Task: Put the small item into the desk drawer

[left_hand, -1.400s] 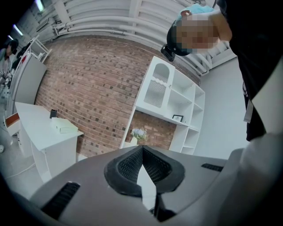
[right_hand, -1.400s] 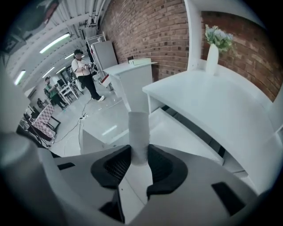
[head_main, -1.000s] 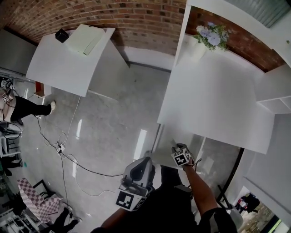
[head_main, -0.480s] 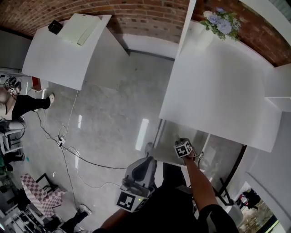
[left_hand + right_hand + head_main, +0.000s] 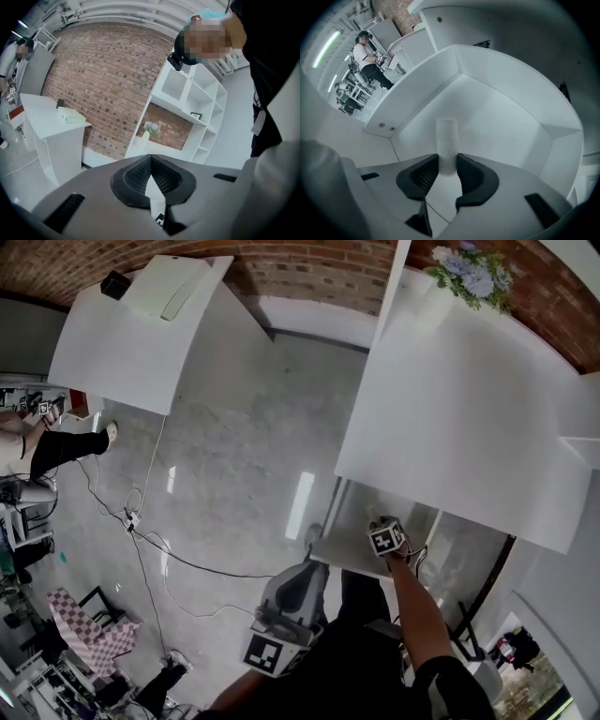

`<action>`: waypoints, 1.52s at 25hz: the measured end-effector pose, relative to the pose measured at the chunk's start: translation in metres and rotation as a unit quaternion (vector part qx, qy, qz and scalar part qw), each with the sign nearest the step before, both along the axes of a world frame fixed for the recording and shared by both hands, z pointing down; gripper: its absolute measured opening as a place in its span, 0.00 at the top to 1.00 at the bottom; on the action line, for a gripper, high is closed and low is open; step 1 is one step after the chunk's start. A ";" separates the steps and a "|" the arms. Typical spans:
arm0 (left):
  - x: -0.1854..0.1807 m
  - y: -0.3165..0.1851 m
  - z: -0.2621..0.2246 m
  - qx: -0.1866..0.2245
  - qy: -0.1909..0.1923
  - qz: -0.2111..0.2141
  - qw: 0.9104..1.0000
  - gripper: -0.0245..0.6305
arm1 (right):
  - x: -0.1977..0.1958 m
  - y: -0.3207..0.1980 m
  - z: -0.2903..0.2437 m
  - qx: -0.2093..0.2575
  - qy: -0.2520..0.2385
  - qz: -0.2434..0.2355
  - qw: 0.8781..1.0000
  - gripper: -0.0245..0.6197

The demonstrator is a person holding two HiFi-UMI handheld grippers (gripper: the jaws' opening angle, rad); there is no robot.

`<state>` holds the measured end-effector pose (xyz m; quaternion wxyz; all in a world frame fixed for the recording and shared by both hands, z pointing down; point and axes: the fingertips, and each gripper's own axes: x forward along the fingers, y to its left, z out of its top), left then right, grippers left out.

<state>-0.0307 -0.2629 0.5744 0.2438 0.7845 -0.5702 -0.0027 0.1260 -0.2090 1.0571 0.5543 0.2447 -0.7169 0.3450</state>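
Now right gripper (image 5: 448,164) grips small whitish cylinder (image 5: 447,133), perhaps plastic, over open white drawer (image 5: 501,112); lower before releasing. Left gripper (image 5: 151,161) closed, empty.

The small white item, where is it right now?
The small white item is pinched in the right gripper, pointing into the open drawer, which sticks out beneath the white desk at the head view's right.

Your head view bright; light streak glares on floor (image 5: 301,505). Your gripper views fisheye-warped, corners vignetted dark, near foreground blurred.
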 end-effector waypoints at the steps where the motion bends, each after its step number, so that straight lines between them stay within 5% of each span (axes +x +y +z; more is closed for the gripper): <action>1: 0.000 0.001 0.000 -0.001 -0.001 -0.001 1.000 0.93 | 0.000 0.000 0.001 0.000 0.000 -0.002 1.000 0.75; 13: -0.009 0.024 -0.011 0.012 -0.004 -0.004 1.000 0.93 | 0.003 -0.006 -0.022 0.032 0.007 0.010 0.999 0.69; 22: -0.022 0.051 -0.053 0.055 0.004 0.011 0.998 0.93 | -0.004 -0.025 -0.147 0.141 -0.050 0.066 0.986 0.80; 28: -0.028 0.062 -0.089 0.098 0.005 0.031 0.995 0.93 | 0.003 -0.045 -0.270 0.233 -0.108 0.156 0.954 0.88; 38: -0.018 0.076 -0.135 0.155 0.009 0.080 0.985 0.93 | 0.020 -0.046 -0.466 0.401 -0.188 0.235 0.865 0.94</action>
